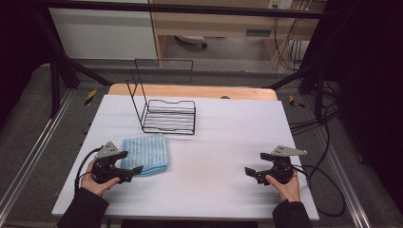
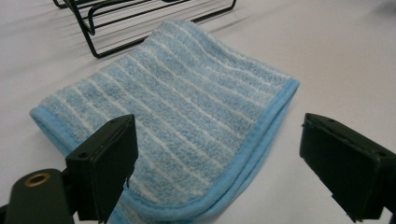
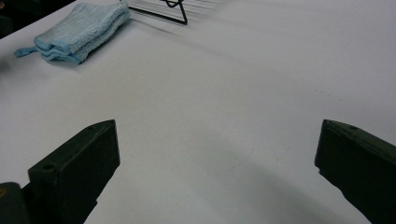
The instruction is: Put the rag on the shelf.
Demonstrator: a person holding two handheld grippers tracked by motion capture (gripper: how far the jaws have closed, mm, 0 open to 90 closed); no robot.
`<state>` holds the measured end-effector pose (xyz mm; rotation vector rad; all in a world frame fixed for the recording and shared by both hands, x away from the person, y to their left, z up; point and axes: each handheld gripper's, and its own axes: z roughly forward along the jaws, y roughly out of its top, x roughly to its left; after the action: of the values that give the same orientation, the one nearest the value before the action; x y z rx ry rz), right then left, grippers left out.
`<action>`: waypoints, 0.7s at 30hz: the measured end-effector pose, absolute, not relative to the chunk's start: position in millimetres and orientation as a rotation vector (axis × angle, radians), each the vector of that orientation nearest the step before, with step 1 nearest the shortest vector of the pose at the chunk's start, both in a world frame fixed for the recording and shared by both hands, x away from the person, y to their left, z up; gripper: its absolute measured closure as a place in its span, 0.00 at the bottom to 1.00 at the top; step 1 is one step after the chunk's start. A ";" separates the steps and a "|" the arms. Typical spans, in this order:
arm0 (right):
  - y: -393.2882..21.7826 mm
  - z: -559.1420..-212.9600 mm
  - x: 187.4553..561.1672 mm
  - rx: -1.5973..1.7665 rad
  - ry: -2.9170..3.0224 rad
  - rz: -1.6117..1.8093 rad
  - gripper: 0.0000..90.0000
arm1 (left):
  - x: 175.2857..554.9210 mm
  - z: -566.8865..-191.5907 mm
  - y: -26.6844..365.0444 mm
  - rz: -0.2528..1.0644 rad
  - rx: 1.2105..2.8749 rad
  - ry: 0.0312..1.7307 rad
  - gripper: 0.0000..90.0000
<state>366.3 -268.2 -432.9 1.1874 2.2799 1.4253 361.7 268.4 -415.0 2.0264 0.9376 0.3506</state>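
A folded blue towel with white stripes [image 1: 146,152] lies on the white table [image 1: 218,142], left of centre; it is large in the left gripper view [image 2: 177,121] and far off at the top left of the right gripper view [image 3: 79,30]. My left gripper [image 1: 130,162] is open right at the towel's near left edge, its jaws straddling the towel's near corner without pressing on it [image 2: 219,168]. My right gripper [image 1: 256,164] is open over bare table at the right, nothing between its jaws [image 3: 217,172].
A black wire rack [image 1: 168,114] stands behind the towel toward the table's far side, its tall back frame rising at the left. Cables trail off the table's right edge [image 1: 328,180]. A wooden strip [image 1: 190,90] runs along the far edge.
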 end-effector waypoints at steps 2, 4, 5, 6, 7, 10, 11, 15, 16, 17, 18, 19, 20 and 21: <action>-267.7 -433.0 366.2 1.194 2.281 1.423 0.01 | 361.1 -413.1 264.4 0.348 2.026 0.935 0.15; -267.6 -433.2 366.4 1.191 2.283 1.420 0.01 | 360.3 -411.5 259.9 0.343 2.027 0.927 0.16; -267.4 -433.2 366.4 1.194 2.283 1.420 0.01 | 360.0 -410.8 257.5 0.342 2.030 0.924 0.16; -267.2 -433.3 366.4 1.195 2.284 1.418 0.01 | 359.7 -410.2 255.0 0.338 2.033 0.922 0.17; -267.1 -433.3 366.4 1.197 2.285 1.416 0.01 | 359.3 -409.6 252.4 0.337 2.037 0.917 0.18; -266.9 -433.6 366.5 1.191 2.287 1.410 0.01 | 359.4 -407.6 244.9 0.337 2.052 0.911 0.21; -266.8 -433.8 366.7 1.188 2.287 1.411 0.01 | 359.9 -406.8 241.1 0.336 2.058 0.909 0.23; -266.5 -434.1 366.5 1.188 2.292 1.405 0.01 | 362.6 -406.3 226.7 0.333 2.104 0.893 0.32; -266.4 -434.1 366.5 1.189 2.291 1.406 0.01 | 363.6 -406.9 222.9 0.328 2.120 0.890 0.34; -266.3 -434.1 366.6 1.187 2.292 1.407 0.01 | 364.8 -407.6 219.3 0.327 2.133 0.886 0.35; -265.9 -434.0 366.4 1.192 2.292 1.407 0.01 | 366.2 -408.4 216.1 0.322 2.144 0.885 0.36; -265.9 -434.1 366.6 1.188 2.294 1.404 0.01 | 367.8 -409.3 213.1 0.317 2.153 0.886 0.39; -265.6 -434.1 366.6 1.190 2.294 1.404 0.01 | 369.5 -410.4 210.3 0.317 2.162 0.889 0.41; -265.5 -434.1 366.7 1.189 2.296 1.403 0.01 | 371.3 -411.3 207.9 0.319 2.175 0.891 0.43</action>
<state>366.7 -265.5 -434.1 1.1894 2.2959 1.4030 371.3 207.9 -411.3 2.1747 0.8909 0.3189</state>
